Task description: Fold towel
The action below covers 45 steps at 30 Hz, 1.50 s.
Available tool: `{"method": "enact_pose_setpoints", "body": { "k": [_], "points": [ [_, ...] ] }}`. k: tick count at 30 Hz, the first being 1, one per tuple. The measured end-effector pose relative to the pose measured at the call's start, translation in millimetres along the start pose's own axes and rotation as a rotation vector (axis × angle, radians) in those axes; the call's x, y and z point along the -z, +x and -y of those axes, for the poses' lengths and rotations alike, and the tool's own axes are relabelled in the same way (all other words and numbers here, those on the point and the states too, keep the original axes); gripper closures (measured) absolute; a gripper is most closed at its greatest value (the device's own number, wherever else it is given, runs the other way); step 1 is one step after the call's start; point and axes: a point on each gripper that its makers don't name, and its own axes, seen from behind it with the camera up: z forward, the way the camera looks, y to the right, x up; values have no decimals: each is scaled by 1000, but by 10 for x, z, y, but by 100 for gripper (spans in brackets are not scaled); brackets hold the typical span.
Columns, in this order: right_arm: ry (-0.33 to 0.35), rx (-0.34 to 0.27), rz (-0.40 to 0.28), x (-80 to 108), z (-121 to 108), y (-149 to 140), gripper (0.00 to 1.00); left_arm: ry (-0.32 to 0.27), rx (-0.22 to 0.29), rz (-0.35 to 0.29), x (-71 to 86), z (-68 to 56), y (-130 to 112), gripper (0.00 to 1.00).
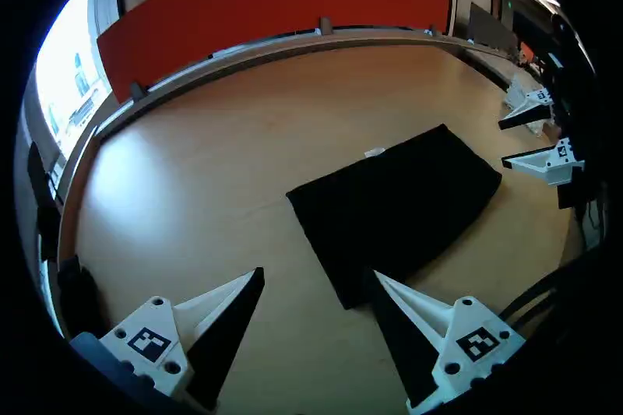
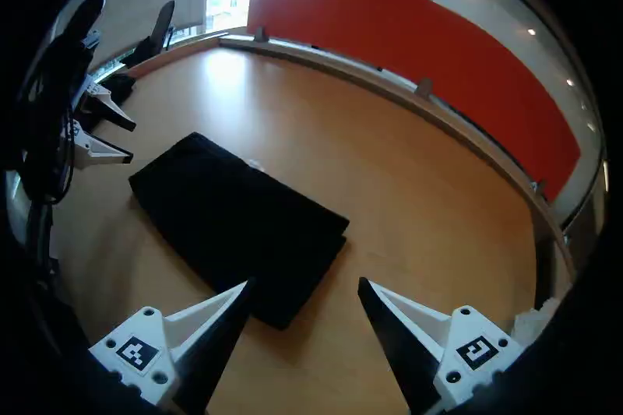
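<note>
Black towel (image 1: 393, 209) flat at ctr of bench (image 1: 195, 181); prob. soft, light, limp, so pinch near-edge corners. Left claw (image 1: 317, 272) & right claw (image 2: 305, 282) spread, empty.

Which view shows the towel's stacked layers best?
Right gripper view: the towel shows two offset layers at its near corner. Left gripper view shows the towel as one dark shape, a fingertip overlapping its edge.

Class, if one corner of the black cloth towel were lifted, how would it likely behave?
Probably floppy: the black cloth towel lies flat, layered, on the wooden table. Lifted, it would likely sag and unfold. Pushed, it may bunch.
</note>
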Motion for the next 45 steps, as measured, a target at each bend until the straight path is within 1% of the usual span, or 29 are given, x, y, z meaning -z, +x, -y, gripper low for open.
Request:
{"method": "enact_pose_setpoints", "body": {
  "k": [5,8,14,17,23,29,32,36,38,41,45],
  "points": [
    [0,-1,3,97,45,-97,0,3,25,6,72,-37,-126,7],
    [2,-1,5,128,61,-134,0,1,39,9,91,-59,-175,7],
    [16,6,3,116,87,-139,0,15,57,12,133,-43,-231,7],
    [34,16,2,101,118,-136,0,23,71,10,172,-24,-254,7],
    [76,54,10,58,174,-152,0,54,105,7,279,65,-335,7],
    [133,91,25,16,231,-197,1,75,140,9,371,148,-447,7],
    [153,112,46,-4,230,-267,4,86,150,7,413,188,-484,7],
    [188,144,80,-29,249,-364,14,96,154,8,464,225,-531,7],
    [203,157,91,-49,260,-395,18,102,153,9,484,241,-554,7],
    [217,165,96,-82,273,-406,23,108,148,9,510,258,-585,7],
    [231,156,101,-104,296,-410,29,113,146,4,535,258,-605,7]
  ]
}}
